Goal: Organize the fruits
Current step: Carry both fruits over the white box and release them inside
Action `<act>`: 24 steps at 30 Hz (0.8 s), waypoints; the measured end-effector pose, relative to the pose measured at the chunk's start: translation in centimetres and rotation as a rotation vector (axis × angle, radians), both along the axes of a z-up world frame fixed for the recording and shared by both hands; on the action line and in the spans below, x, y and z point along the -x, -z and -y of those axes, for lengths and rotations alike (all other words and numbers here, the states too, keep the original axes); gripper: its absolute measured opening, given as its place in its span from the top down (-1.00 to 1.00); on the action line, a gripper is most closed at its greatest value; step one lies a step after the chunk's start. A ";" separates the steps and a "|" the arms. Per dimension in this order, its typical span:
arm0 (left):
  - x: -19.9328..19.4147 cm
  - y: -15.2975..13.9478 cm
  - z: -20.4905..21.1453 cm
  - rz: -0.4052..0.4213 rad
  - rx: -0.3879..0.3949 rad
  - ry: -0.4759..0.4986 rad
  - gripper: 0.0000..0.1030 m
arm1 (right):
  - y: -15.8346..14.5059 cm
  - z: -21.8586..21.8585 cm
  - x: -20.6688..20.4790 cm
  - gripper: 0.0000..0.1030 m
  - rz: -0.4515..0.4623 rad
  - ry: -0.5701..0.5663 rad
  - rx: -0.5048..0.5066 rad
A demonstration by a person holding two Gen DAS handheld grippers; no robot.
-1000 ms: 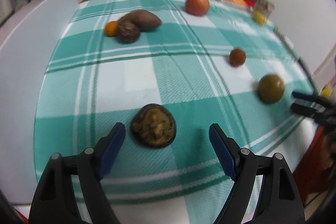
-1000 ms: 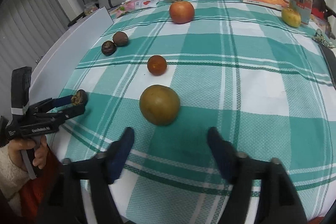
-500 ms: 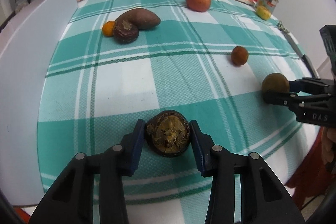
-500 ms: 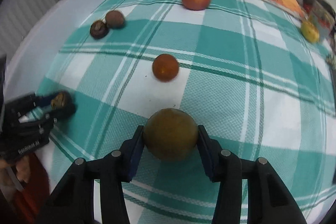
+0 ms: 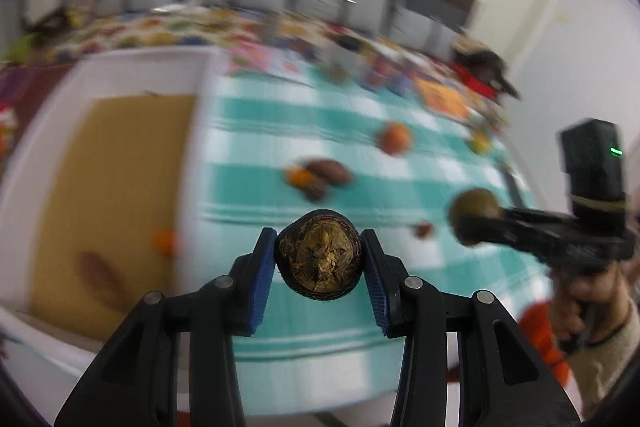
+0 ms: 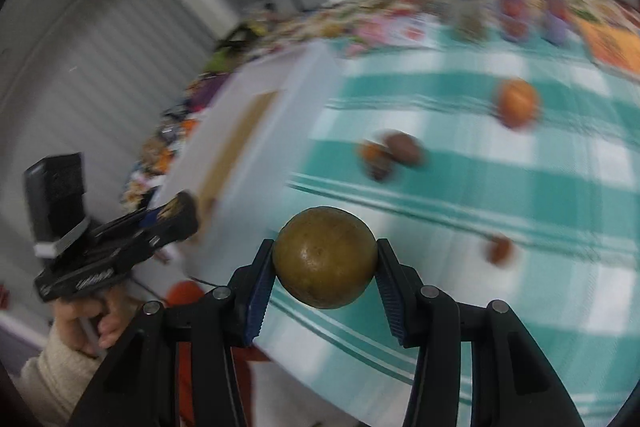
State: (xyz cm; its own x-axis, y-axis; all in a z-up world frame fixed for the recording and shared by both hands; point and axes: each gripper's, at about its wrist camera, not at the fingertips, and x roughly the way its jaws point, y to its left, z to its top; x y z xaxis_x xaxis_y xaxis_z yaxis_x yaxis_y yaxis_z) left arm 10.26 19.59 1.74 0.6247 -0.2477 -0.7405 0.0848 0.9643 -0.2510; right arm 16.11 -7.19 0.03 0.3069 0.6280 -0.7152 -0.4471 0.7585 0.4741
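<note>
While aloft, mangosteen (image 5: pixel 319 255) between left gripper (image 5: pixel 319 261) pads

The left gripper (image 5: pixel 319 259) clamps a dark wrinkled fruit (image 5: pixel 319 260), apparently above the blurred checked cloth (image 5: pixel 256 131).

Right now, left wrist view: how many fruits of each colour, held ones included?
Orange: 3 (boxed orange, cloth orange, large orange fruit)
Brown: 4 (gripped husky fruit, long brown fruit, dark fruit, boxed brown fruit)
Olive: 1 (gripped olive fruit)
Reddish: 1 (small reddish fruit)
Yellow: 1 (yellow fruit)
Total: 10
</note>
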 end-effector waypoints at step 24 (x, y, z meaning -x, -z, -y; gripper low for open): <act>-0.2 10.6 -15.8 -0.269 -0.144 -0.409 -0.22 | 7.9 -30.6 -0.5 -0.25 -0.011 -0.431 0.317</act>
State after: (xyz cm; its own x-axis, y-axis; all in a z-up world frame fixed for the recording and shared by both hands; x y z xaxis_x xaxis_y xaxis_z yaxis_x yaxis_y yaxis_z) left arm 10.43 35.41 -8.85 0.4317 0.0931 -0.8972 -0.3559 0.9316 -0.0745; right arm 16.58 23.44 -7.84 0.0601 0.4477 -0.8922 -0.7461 0.6139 0.2578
